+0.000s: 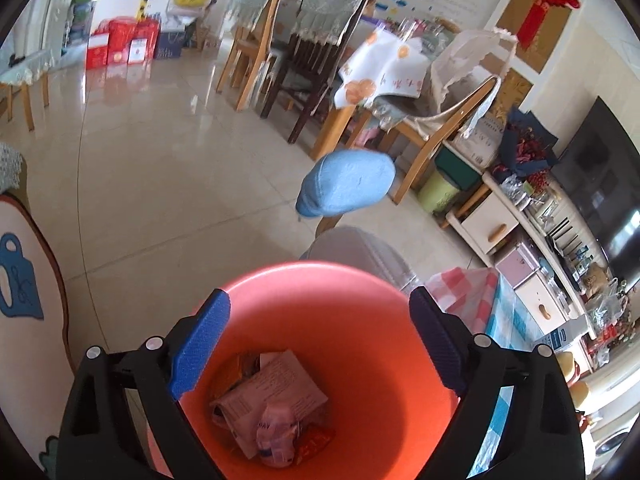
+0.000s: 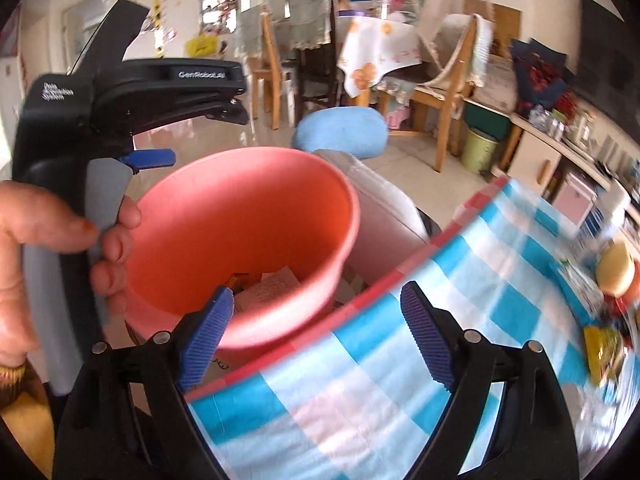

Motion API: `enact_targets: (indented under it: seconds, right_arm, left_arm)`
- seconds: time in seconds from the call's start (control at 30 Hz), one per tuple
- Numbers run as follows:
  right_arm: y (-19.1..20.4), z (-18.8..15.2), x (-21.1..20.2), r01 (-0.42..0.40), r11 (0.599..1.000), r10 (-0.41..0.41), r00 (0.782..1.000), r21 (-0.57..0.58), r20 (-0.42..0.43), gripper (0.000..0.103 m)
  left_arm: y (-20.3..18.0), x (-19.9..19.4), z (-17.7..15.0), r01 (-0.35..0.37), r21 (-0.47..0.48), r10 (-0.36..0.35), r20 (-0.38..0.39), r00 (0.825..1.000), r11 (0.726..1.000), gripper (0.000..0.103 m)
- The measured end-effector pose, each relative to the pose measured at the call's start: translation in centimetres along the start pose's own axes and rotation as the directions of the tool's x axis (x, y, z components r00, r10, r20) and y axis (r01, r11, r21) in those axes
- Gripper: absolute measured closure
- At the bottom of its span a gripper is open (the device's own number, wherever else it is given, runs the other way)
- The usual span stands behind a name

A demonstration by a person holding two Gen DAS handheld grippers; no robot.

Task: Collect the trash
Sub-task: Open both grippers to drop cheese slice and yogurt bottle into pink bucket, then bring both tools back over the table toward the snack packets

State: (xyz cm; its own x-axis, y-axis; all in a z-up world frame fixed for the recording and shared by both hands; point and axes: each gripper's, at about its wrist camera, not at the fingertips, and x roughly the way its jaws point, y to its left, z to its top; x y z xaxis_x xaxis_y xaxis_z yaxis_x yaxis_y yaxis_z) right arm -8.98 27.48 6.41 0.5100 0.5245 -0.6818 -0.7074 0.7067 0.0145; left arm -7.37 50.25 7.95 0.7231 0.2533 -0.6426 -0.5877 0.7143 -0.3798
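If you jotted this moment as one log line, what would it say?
left gripper: open, empty, over orange bin | right gripper: open, empty | bin: paper trash inside

The items (image 2: 612, 320) at the tablecloth's far edge (right wrist view) blur, perhaps food packets.

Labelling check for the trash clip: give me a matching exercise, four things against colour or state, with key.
Things:
1. bucket
2. left claw
3. tablecloth
4. cushion

States:
A. blue-and-white check, red edge
B. open over the bucket, nothing held
C. plain light blue
D. orange-pink, paper and wrappers at the bottom

Pairs: 1-D, 2-B, 3-A, 4-C
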Motion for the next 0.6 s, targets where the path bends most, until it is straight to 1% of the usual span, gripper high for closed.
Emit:
enact_targets:
  seconds: [0.07, 0.13, 0.17, 0.23, 0.33, 0.37, 0.4, 0.5, 0.6]
  right_arm:
    - [-0.8, -0.7, -0.7, 0.004, 0.999, -0.004, 1.0, 0.034, 0.0, 0.017]
    - [-1.7, -1.4, -1.4, 0.011, 0.997, -0.011, 1.0, 0.072, 0.0, 0.017]
    - [-2.1, -1.8, -1.7, 0.011, 0.996, -0.011, 1.0, 0.091, -0.002, 0.017]
    - [-2.9, -2.6, -2.6, 0.023, 0.991, -0.024, 1.0, 0.128, 0.002, 0.017]
    - [-4.1, -3.6, -3.7, 0.043, 0.986, -0.045, 0.999, 0.161, 0.006, 0.017]
    - [-4.4, -4.0, -4.3, 0.051, 0.984, -0.053, 0.999, 0.169, 0.009, 0.016]
    - [-4.7, -4.3, -4.8, 0.061, 0.983, -0.064, 0.998, 0.175, 0.013, 0.015]
    - [-5.6, -5.3, -6.1, 0.087, 0.98, -0.091, 0.996, 0.18, 0.013, 0.008]
    - [-6.5, -6.3, -7.5, 0.125, 0.974, -0.129, 0.992, 0.188, 0.01, 0.004]
  left_arm:
    - [-0.7, -0.7, -0.1, 0.012, 0.014, -0.012, 0.051, 0.999, 1.0, 0.013]
    - [-1.5, -1.5, -0.2, 0.033, 0.031, -0.037, 0.114, 0.993, 0.999, 0.013]
    - [-1.9, -2.1, -0.3, 0.055, 0.042, -0.061, 0.16, 0.985, 0.998, 0.013]
    - [-2.8, -3.2, -0.6, 0.091, 0.076, -0.108, 0.246, 0.963, 0.993, 0.013]
    - [-4.2, -3.9, -1.1, 0.116, 0.121, -0.148, 0.303, 0.941, 0.986, 0.01]
    - [-4.7, -4.2, -1.4, 0.129, 0.136, -0.167, 0.317, 0.934, 0.982, 0.009]
    - [-5.1, -4.3, -1.6, 0.144, 0.146, -0.184, 0.318, 0.93, 0.979, 0.009]
    - [-6.6, -4.3, -2.1, 0.183, 0.181, -0.23, 0.289, 0.929, 0.966, 0.009]
    - [-8.4, -4.6, -2.9, 0.182, 0.236, -0.245, 0.271, 0.931, 0.954, 0.009]
